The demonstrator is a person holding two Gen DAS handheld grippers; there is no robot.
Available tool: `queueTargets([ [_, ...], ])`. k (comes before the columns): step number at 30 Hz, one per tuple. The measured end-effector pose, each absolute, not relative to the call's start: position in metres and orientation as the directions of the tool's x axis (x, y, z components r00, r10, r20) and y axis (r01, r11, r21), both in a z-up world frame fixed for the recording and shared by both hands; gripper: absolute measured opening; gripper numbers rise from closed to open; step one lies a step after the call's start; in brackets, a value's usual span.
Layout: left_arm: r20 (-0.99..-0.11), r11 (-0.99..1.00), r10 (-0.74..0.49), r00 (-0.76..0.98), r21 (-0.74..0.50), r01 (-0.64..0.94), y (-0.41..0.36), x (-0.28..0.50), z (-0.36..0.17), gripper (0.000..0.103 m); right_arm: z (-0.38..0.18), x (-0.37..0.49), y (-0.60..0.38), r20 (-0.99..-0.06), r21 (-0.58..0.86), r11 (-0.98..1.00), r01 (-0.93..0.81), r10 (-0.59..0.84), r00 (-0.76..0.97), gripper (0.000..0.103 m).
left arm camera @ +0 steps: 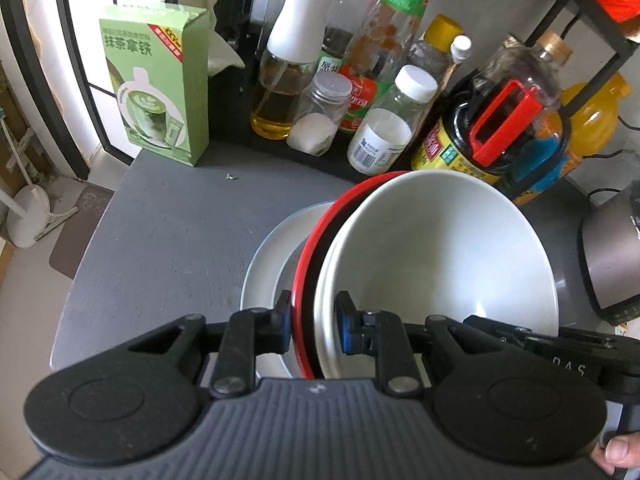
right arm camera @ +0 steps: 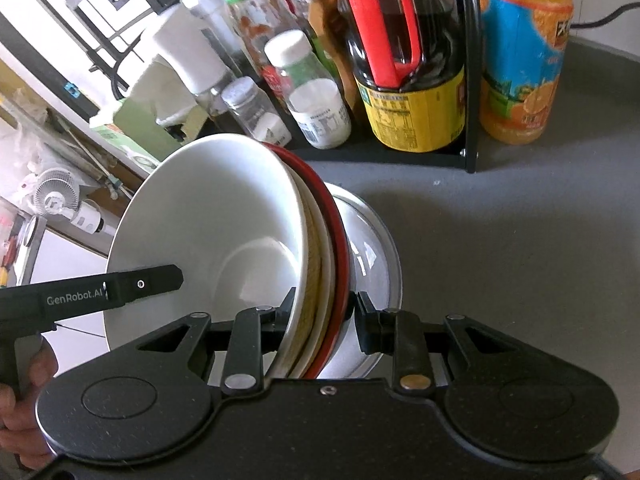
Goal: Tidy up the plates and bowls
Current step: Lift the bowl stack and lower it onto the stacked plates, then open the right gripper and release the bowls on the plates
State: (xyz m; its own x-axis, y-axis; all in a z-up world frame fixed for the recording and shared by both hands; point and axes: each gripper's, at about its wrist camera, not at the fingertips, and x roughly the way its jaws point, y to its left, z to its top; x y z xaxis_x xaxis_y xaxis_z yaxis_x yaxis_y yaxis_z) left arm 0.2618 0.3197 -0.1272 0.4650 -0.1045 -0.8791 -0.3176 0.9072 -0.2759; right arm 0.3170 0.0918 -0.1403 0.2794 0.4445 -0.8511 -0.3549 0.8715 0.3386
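The nested stack of bowls, a white bowl (left arm camera: 440, 248) sitting inside a red-rimmed bowl (left arm camera: 316, 240) with another pale rim sandwiched between them, is gripped at opposite sides by both grippers, most likely so that the whole stack moves as one without the pieces sliding apart. In the left wrist view the left gripper (left arm camera: 312, 322) is closed down narrowly on the stacked rims: one pad lies outside the red rim, the other inside the white bowl, and the rims fill the gap between the fingers. In the right wrist view the right gripper (right arm camera: 324, 312) is pinched likewise on the far side, with the white bowl's wall (right arm camera: 208, 216) to one side of its fingers and the red rim (right arm camera: 340, 240) against the other pad. Beyond and beneath the fingers lies a white plate (left arm camera: 264, 264) on the grey counter (left arm camera: 172, 232). The stack sits tilted over this plate; whether it touches is unclear. Condiment bottles (left arm camera: 380, 136) stand past the fingertips.
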Motion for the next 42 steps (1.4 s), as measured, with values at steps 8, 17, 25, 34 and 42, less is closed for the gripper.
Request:
queueTargets([
  [8,-0.894,0.9,-0.117,0.433,-0.279,-0.334,0.324,0.273,-0.143,0.021,-0.149,0.326,0.097,-0.869,0.322,0.885,-0.337,0.418,0.266,0.027],
  [17,-0.897,0.9,-0.126,0.424,-0.283,-0.331,0.323,0.276,-0.152,0.021,-0.161,0.33,0.097,-0.876,0.327,0.891,-0.315,0.41,0.252,0.027],
  [25,-0.898,0.918,-0.119,0.423,-0.261,-0.297,0.319,0.281,-0.151,0.021,-0.163,0.332,0.092,-0.867,0.356,0.892,-0.28,0.427,0.258,0.032],
  [34,-0.869,0.923,-0.144,0.474,-0.291,-0.253,0.321,0.28,-0.138,0.051,-0.14,0.32,0.077,-0.837,0.386,0.883,-0.268,0.457,0.301,0.064],
  [42,-0.816,0.934,-0.123,0.564,-0.288,-0.213,0.305,0.261,-0.112,0.083,-0.122,0.301,0.055,-0.809,0.392,0.874,-0.288,0.476,0.345,0.077],
])
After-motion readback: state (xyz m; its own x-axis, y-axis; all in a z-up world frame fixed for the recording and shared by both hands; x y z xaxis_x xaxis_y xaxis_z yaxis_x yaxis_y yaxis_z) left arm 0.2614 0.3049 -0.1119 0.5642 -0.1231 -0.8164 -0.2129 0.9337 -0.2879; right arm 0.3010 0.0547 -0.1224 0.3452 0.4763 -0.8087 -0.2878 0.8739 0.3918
